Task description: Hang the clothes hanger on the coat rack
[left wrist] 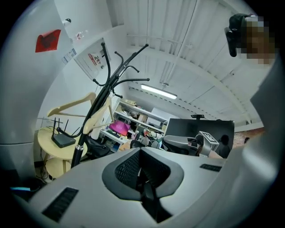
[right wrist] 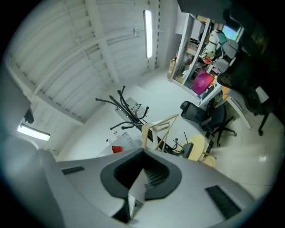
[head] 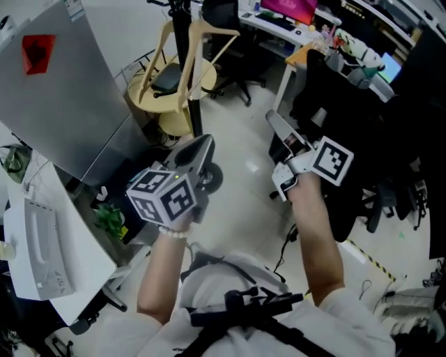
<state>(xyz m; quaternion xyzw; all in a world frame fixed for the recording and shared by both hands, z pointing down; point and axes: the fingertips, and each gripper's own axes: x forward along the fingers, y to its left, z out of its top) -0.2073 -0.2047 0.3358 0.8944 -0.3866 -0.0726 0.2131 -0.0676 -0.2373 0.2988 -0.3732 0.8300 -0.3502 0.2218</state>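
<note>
A pale wooden clothes hanger (head: 209, 28) hangs on the black coat rack (head: 185, 42) at the top of the head view, some way beyond both grippers. My left gripper (head: 203, 141) points toward the rack's base, jaws together with nothing between them. My right gripper (head: 273, 118) is held to its right, also shut and empty. The left gripper view has the hanger (left wrist: 73, 106) against the rack (left wrist: 100, 100) on the left, past the closed jaws (left wrist: 140, 150). In the right gripper view the hanger (right wrist: 160, 124) and rack (right wrist: 127, 111) lie above the closed jaws (right wrist: 143, 151).
A round yellow table (head: 143, 94) with a black router (head: 167, 78) stands at the rack's foot. A grey panel (head: 63, 90) rises at left. Black office chairs (head: 230, 21) and a cluttered desk (head: 300, 28) sit behind; a dark chair (head: 362, 139) is at right.
</note>
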